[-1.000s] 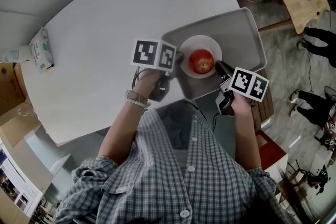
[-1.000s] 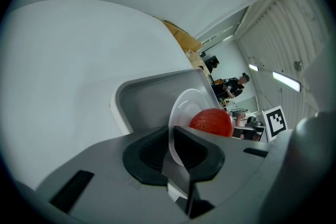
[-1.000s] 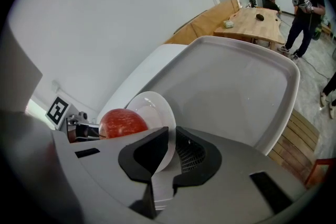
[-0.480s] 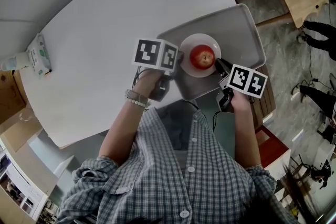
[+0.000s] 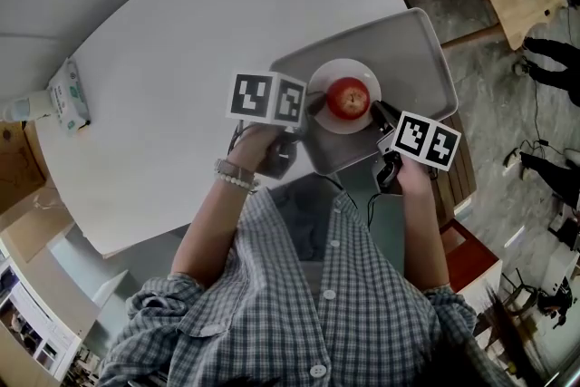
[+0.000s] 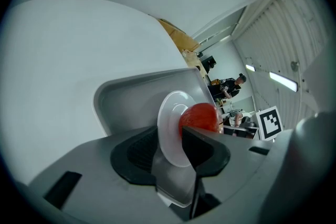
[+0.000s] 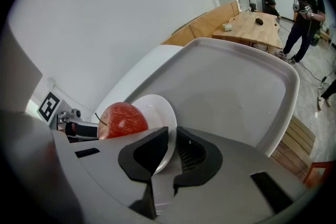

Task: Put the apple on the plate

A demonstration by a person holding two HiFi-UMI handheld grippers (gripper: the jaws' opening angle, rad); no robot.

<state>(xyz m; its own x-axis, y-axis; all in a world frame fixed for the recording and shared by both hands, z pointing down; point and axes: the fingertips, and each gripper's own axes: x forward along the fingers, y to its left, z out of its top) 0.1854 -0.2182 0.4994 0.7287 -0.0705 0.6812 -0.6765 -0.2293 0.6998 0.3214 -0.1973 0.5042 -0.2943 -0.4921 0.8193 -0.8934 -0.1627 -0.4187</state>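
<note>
A red apple (image 5: 349,98) sits on the middle of a round white plate (image 5: 344,68), its stalk pointing up and to one side. The plate rests in a shallow grey plastic tray (image 5: 412,59) with rounded corners. The tray lies at the near edge of a large white round tabletop (image 5: 208,23), partly overhanging it.

The person in the checked shirt (image 5: 299,304) leans over the tray with a tool in each hand, one on either side of the plate. The left hand-held gripper (image 6: 169,136) has just been opening. Its jaws now stand apart with the plate's left rim between them, and a gap shows beside the rim, so the pads do not press on it. The right hand-held gripper (image 7: 172,134) has its jaws drawn close together on the plate's right rim, which passes into the narrow slot between them. Neither tool touches the apple, which lies just beyond both sets of jaws. Each tool's black-and-white marker cube faces up.

A small pale packet (image 5: 70,95) lies well apart from the tray at the far left edge of the tabletop. A bead bracelet (image 5: 236,176) circles the person's left wrist. Beyond the tray, across the room, stands a light wooden table (image 7: 252,23) with another person (image 7: 304,2) beside it.
</note>
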